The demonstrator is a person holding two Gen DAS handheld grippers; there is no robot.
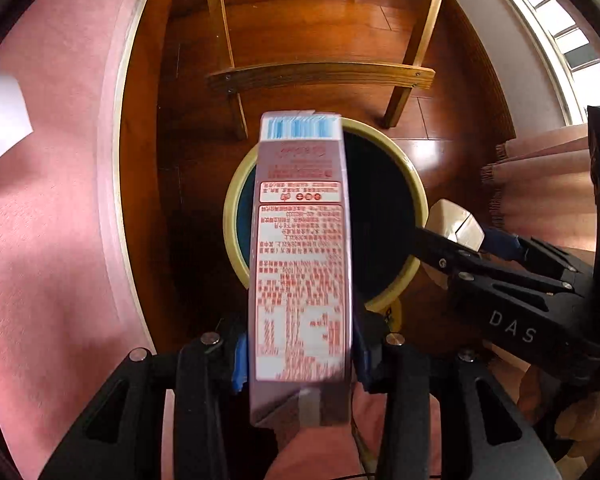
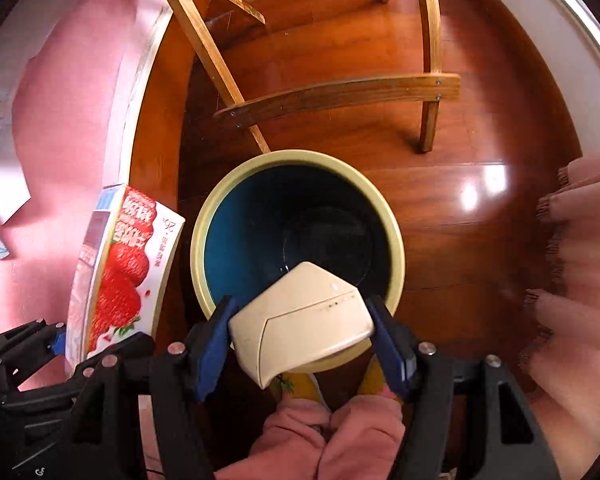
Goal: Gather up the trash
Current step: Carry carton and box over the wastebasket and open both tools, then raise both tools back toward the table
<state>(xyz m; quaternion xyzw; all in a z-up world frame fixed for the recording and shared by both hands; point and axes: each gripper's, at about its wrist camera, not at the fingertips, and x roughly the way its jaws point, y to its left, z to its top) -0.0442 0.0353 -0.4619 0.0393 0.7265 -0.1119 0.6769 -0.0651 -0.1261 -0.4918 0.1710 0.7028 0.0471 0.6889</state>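
Note:
My left gripper (image 1: 300,356) is shut on a tall pink milk carton (image 1: 300,264) with red print, held over the left rim of a round bin (image 1: 384,300) with a cream rim and dark blue inside. The carton's strawberry side (image 2: 124,272) shows in the right wrist view, left of the bin (image 2: 300,160). My right gripper (image 2: 304,336) is shut on a cream plastic piece (image 2: 300,320), held over the bin's near rim. That gripper and the cream piece (image 1: 456,224) also show at the right in the left wrist view.
The bin stands on a glossy wooden floor (image 2: 440,200). A wooden chair (image 2: 340,92) stands just behind it. A table with a pink cloth (image 1: 52,220) lies at the left, with white paper (image 1: 0,120) on it. Pink fringed fabric (image 2: 580,240) hangs at the right.

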